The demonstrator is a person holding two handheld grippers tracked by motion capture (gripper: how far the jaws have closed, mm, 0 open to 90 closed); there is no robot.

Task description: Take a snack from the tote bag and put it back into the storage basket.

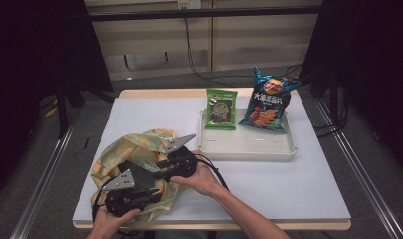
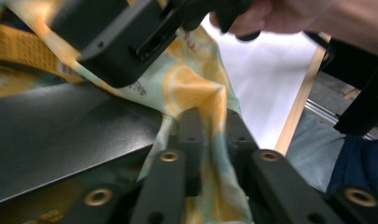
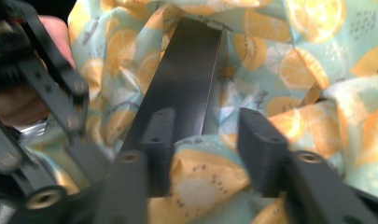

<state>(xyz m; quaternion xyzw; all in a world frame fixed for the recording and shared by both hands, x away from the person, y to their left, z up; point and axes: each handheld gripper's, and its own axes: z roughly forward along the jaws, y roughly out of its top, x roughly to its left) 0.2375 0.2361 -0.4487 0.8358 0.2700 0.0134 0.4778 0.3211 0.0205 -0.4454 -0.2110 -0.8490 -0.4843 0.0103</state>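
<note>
While the left gripper (image 2: pixel 210 135) pinches only a thin fold of the bag (image 1: pixel 134 149), that fold could slip free if the right gripper (image 3: pixel 205 140) tugs hard, and the mouth would collapse. Its jaws stand nearly together, clamped on the cloth. The right gripper's jaws stand partly apart, a hump of cloth between them, not squeezed. The bag lies at the near left of the worktop (image 1: pixel 288 184), well apart from the tray (image 1: pixel 249 147).
</note>
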